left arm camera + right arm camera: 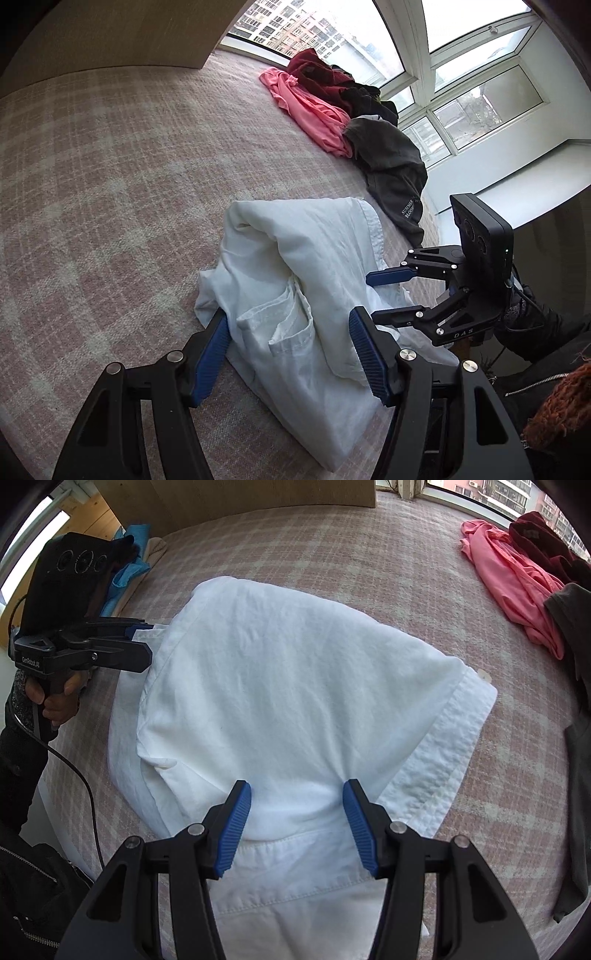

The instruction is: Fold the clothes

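Right tongs (297, 827): jaws spread wide over the near edge of the white shirt (295, 701), which lies partly folded on the plaid bed (332, 546). Left tongs (142, 642): at the shirt's far left corner, fabric at the tips. Pink garment (513, 587) lies well apart, upper right.

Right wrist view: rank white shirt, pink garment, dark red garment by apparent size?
1. White cotton shirt, by far the largest, though it lies nearest the camera.
2. Pink crumpled garment.
3. Dark red garment, smallest, but partly cut off by the frame edge, so its full extent is unsure.
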Demonstrator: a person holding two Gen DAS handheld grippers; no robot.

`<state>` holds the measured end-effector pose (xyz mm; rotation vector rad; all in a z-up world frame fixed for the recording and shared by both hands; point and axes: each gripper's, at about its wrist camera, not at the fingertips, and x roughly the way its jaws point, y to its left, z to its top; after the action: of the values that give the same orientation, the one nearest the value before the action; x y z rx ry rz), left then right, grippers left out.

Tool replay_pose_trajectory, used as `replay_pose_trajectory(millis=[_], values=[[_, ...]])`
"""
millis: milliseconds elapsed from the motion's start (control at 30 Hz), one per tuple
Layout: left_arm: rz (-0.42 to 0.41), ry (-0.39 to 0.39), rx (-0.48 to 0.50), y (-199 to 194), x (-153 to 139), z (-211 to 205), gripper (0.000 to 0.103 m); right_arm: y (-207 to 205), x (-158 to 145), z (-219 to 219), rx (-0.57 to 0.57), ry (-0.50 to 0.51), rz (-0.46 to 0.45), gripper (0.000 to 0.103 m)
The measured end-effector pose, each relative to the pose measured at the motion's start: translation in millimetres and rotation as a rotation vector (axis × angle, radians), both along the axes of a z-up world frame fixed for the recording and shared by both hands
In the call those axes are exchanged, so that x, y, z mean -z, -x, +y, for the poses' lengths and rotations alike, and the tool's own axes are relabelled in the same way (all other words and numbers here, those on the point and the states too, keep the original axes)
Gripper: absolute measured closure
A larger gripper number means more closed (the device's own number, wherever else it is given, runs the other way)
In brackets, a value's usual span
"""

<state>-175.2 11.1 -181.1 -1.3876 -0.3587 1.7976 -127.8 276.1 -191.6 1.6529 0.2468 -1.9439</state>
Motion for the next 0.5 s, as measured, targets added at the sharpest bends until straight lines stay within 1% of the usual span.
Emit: replay_pose_trajectory(millis=[333,400,500], values=[[0.047,0.107,0.009,17.3,-7.3,10.6,0.041,0.6,-4.5,2.5,0.008,0.002,-0.002,0.051],[0.056,0.128,0.011,20.8,-8.8,12.7,0.050,0.6,-5.5,3.6,0.012,0.006,-0.001,0.051],[0.072,0.163,-0.023,17.3,-11.6,6.3,0.053,-1.0,-6.9,4.8,0.006,0.005,0.006,0.051]])
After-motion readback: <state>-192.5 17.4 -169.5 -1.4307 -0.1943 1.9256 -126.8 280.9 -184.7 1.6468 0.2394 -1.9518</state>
